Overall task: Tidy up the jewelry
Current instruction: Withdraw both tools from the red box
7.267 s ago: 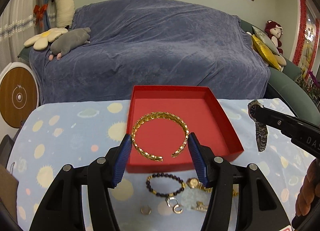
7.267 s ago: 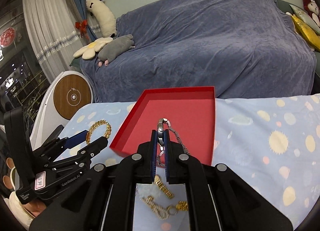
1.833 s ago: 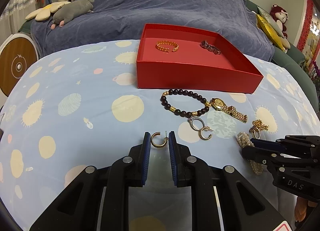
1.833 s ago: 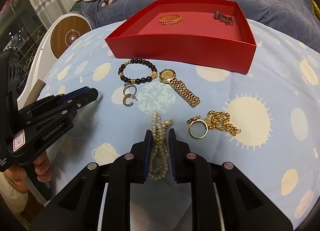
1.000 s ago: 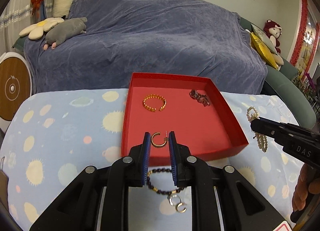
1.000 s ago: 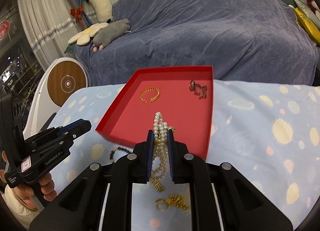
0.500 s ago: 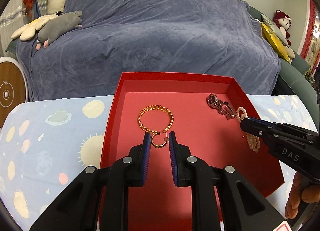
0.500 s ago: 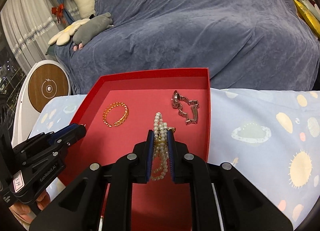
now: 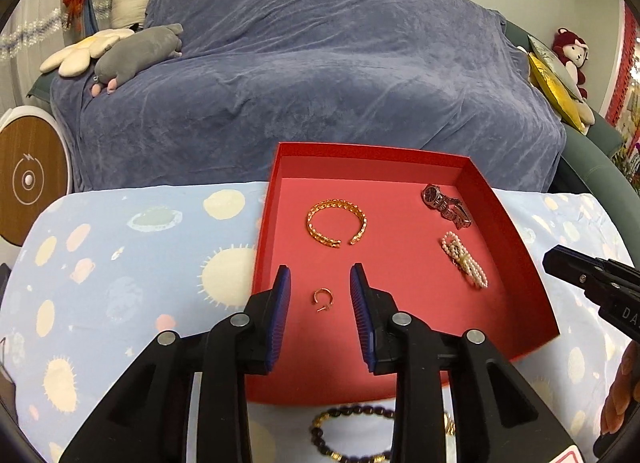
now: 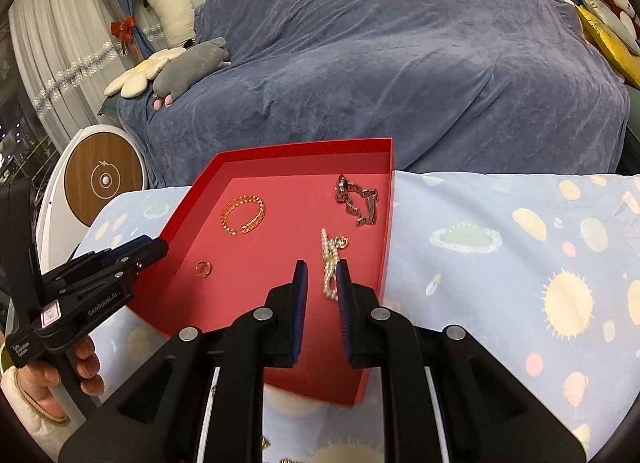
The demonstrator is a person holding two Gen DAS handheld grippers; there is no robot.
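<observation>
A red tray sits on the blue patterned tablecloth. In it lie a gold bangle, a silver watch, a pearl bracelet and a small gold hoop earring. My left gripper is open above the earring, which lies on the tray floor between its fingers. My right gripper is open just over the pearl bracelet, apart from it.
A dark bead bracelet lies on the tablecloth in front of the tray. A sofa under a blue cover stands behind the table, with plush toys on it. A round white device is at the left.
Both grippers have opened and drawn back. The earring dropped from my left gripper and the pearl bracelet from my right; both now lie in the tray.
</observation>
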